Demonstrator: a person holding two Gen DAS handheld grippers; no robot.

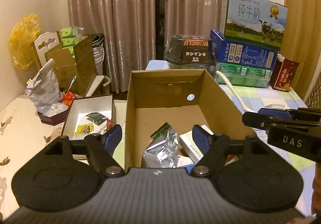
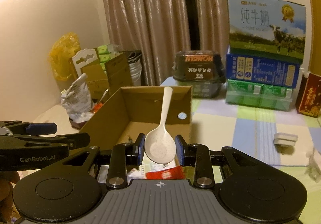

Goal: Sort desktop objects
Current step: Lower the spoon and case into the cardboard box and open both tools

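Spoon, left wrist view: only the white handle (image 1: pixel 232 91) shows, slanting up over the right wall of the cardboard box (image 1: pixel 218 103) from the right gripper (image 1: pixel 252 118) at the frame's right edge.
Left gripper: the left gripper (image 1: pixel 157 136) hangs over the near end of the box with its blue pads spread wide and nothing between them.
Box contents: a silver foil pouch (image 1: pixel 162 149) and a white packet (image 1: pixel 190 143) already lie in the near end; the far end of the floor is bare.
Crowding risk: both grippers sit near each other above the same box, so a careless swing could knock them together or nudge the box wall.
Spoon, right wrist view: the bowl of the spoon (image 2: pixel 160 149) is clamped between the pads of the right gripper (image 2: pixel 160 148), handle pointing up and away, above the near edge of the box (image 2: pixel 156 103).
Grip risk: the pads pinch a rounded, smooth bowl at its edges, so I judge it could twist or squirt out.
Drop risk: released from here, the long handle might catch the rim and tip the spoon out onto the checked cloth (image 2: pixel 250 129).
Other gripper: the left gripper (image 2: pixel 54 133) reaches in at the left edge; whether it is spread or closed cannot be told in this view.
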